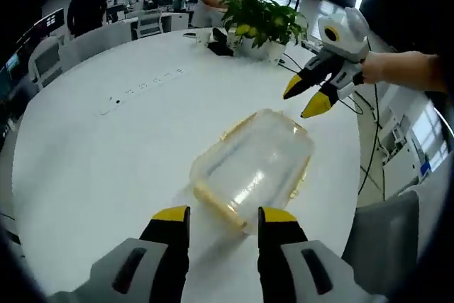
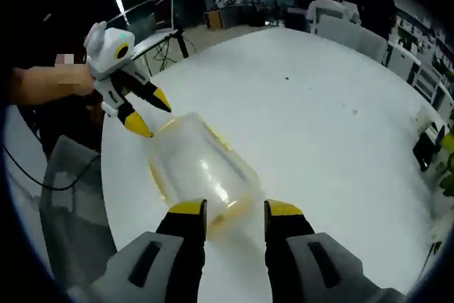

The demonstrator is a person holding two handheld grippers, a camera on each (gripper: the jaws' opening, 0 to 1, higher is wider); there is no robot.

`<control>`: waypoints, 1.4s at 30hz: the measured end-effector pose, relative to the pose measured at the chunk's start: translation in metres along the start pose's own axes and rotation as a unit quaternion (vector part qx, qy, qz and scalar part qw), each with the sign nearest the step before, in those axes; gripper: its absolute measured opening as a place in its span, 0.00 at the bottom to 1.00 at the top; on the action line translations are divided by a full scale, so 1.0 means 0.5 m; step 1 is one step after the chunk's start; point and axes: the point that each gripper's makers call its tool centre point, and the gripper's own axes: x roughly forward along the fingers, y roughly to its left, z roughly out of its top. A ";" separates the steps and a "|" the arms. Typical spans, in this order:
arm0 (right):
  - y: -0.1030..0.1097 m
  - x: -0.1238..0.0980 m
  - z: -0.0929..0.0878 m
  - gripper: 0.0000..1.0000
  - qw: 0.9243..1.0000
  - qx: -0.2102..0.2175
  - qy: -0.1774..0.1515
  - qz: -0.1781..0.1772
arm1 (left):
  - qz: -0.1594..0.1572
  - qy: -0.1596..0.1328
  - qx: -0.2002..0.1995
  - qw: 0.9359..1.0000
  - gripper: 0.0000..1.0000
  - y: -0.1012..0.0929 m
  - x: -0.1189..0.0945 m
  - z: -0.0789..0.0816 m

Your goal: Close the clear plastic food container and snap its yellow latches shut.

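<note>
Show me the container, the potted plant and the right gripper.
Container (image 1: pixel 255 164), left gripper view, clear top face.
Potted plant (image 1: pixel 264 19), left gripper view, leaves.
Right gripper (image 1: pixel 306 97), left gripper view, between its yellow tips.

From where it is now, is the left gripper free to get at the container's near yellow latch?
Probably yes. The left gripper is open, its jaws pointing at the near end of the clear container, with bare white table around and nothing between them.

Clear container (image 1: pixel 254 164) with yellow latches (image 1: pixel 213 200) — white table (image 1: pixel 106 154), yellow-tipped grey-black left gripper (image 1: pixel 223 216).
</note>
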 end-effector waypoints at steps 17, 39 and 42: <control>0.026 0.018 -0.028 0.25 0.997 0.075 -0.034 -0.001 | 0.009 -0.044 -0.105 0.993 0.29 -0.006 0.005 -0.014; 0.029 0.032 -0.042 0.21 0.989 0.138 -0.057 0.010 | -0.031 -0.089 -0.202 0.975 0.22 -0.026 0.017 -0.017; 0.029 0.033 -0.043 0.22 0.985 0.162 -0.065 0.014 | -0.032 -0.091 -0.200 0.975 0.20 -0.027 0.018 -0.015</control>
